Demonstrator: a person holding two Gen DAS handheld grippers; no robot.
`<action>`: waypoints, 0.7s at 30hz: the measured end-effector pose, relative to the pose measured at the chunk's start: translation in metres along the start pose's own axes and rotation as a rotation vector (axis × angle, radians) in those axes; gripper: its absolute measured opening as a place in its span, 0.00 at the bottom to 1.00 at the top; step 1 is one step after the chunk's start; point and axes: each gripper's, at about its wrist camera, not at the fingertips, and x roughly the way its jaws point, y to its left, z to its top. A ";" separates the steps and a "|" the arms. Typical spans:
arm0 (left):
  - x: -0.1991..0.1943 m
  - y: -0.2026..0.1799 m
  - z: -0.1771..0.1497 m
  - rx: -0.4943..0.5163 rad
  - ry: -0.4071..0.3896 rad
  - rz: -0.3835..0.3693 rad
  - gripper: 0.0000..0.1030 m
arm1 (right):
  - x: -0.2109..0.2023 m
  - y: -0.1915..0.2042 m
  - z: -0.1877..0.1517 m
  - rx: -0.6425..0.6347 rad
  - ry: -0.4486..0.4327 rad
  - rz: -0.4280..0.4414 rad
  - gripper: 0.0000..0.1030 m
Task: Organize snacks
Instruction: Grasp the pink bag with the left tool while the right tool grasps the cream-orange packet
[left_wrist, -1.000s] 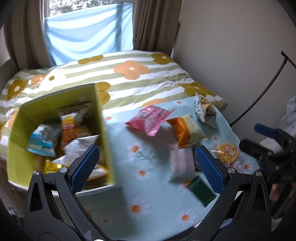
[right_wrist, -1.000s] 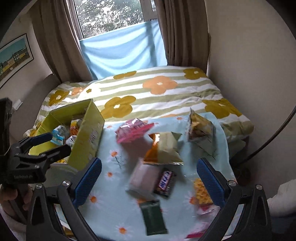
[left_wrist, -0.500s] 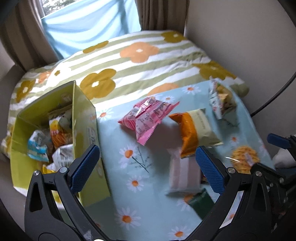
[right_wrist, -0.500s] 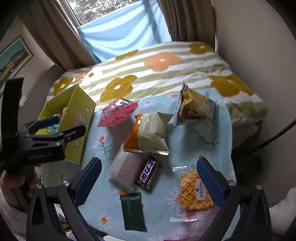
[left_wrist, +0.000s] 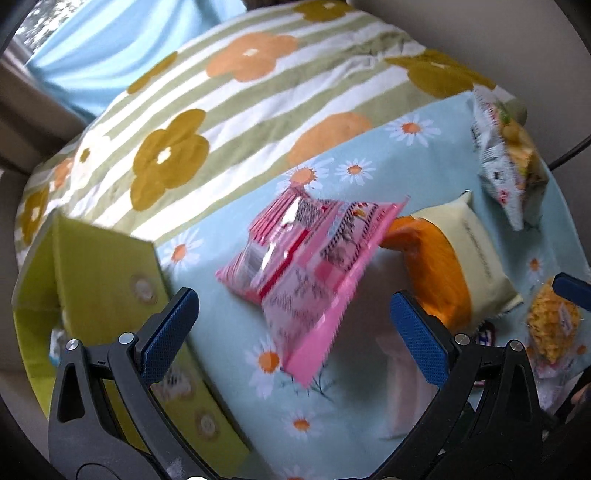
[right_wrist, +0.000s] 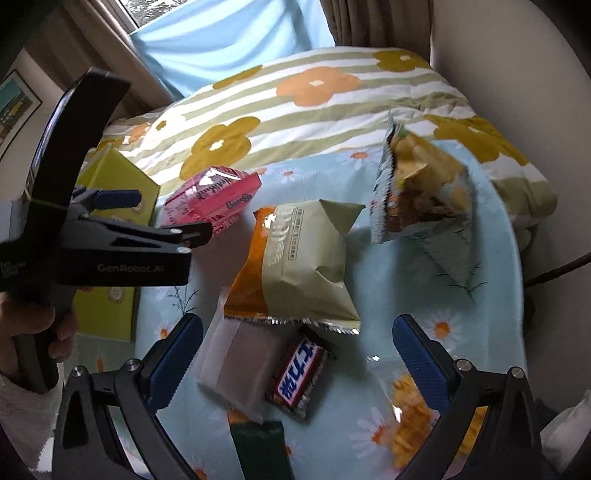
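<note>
The left gripper (left_wrist: 291, 325) is hanging released, jaws spread wide, above the pink snack packet (left_wrist: 306, 269) at the centre of the left wrist frame. The packet is lying flat on the daisy-print cloth (left_wrist: 229, 339), its long axis running from upper left to lower right, one sealed end pointing toward the lower centre. The yellow-green box (left_wrist: 96, 273) is standing at the left of the frame, just beside the packet. The orange-and-cream bag (right_wrist: 295, 266) is lying in mid-frame of the right wrist view, its long axis near vertical, its crimped end pointing down. The right gripper (right_wrist: 295, 358) is also released, jaws apart, hovering over the chocolate bar (right_wrist: 299, 380) and a pale wrapped snack (right_wrist: 236, 369) touching it. A hand (right_wrist: 33, 332) is gripping the left tool's handle at lower left.
</note>
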 end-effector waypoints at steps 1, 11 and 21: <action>0.006 0.000 0.004 0.011 0.009 -0.003 1.00 | 0.005 0.000 0.002 0.008 0.005 -0.003 0.99; 0.050 0.001 0.026 0.075 0.075 -0.043 0.96 | 0.049 0.006 0.020 0.046 0.055 -0.028 0.99; 0.056 0.007 0.027 0.098 0.066 -0.059 0.67 | 0.071 0.005 0.032 0.085 0.085 -0.010 0.99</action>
